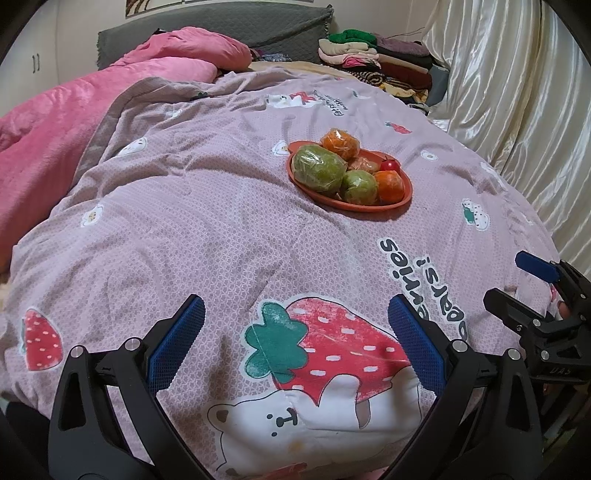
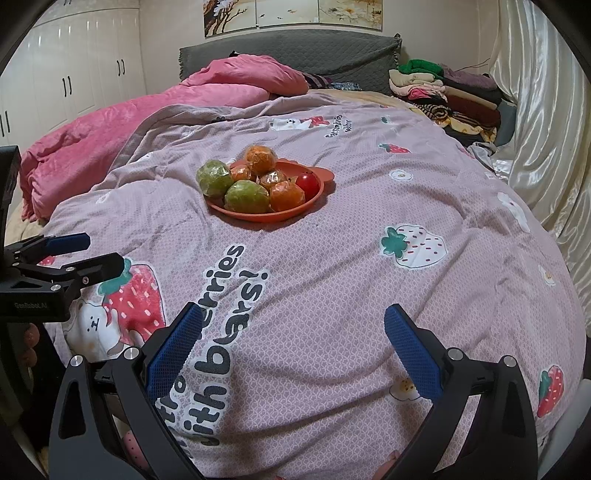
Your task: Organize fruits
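So, both claws hang low over the bed w/ nothing in them: left claw (image 1: 295, 347) has its blue pads spread wide apart, right claw (image 2: 291, 347) the same, jaws apart and empty.

The fruit sits piled on an orange plate (image 1: 400, 202) on the quilt (image 1: 207, 236), at approx 12 o'clock from the right claw, 1 o'clock from the left, well apart from both. On it: a big green fruit (image 1: 318, 168), a smaller green one (image 1: 358, 187), an orange fruit (image 1: 388, 186) at the near rim, another orange one (image 1: 340, 144) at the far edge, a small red tomato (image 1: 390, 165), plus a couple of small wrapped pieces in the middle.

Handling, my guess: most pieces look wrapped in clear film, so prob slick under the pads. Take each across its widest part w/ a moderate squeeze. The tomato looks soft and small, so pinch lightly. The big green one overhangs the rim and leans on its neighbours; lifting it may make others roll. The quilt is soft, so the plate could tip if pushed down.

Around: a pink blanket (image 1: 55, 122) at 10 o'clock, folded clothes (image 1: 373, 61) at 1 o'clock by the grey headboard (image 1: 207, 33), a shiny curtain (image 1: 517, 110) at 3 o'clock. Nothing stands between claws and plate.
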`<state>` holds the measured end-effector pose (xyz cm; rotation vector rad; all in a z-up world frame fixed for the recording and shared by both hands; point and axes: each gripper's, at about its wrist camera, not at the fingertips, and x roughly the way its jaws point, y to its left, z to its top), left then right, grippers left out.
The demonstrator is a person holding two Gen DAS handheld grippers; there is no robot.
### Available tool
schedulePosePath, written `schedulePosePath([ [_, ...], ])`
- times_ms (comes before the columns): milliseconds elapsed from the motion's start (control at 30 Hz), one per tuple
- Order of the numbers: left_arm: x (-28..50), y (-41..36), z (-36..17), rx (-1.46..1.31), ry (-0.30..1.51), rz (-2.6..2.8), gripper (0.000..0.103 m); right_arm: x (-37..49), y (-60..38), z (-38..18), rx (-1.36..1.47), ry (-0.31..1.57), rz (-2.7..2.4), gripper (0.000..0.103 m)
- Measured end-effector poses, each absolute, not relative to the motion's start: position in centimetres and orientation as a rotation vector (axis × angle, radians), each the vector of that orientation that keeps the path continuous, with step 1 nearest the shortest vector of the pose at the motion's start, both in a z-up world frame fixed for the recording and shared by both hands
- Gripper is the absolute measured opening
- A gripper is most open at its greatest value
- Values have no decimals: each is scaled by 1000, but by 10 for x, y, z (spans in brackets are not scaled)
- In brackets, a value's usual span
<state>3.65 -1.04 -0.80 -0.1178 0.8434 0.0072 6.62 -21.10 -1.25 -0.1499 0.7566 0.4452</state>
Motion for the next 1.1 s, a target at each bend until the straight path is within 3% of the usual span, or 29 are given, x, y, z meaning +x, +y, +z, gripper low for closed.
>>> schedulePosePath([
  [867,44,-6,-4,-113,851,63,93,76,-217,-20,-140,770,414,98],
  [1100,66,26,18,-157,768,101,93,110,-236,-23,-119,769,352,98],
])
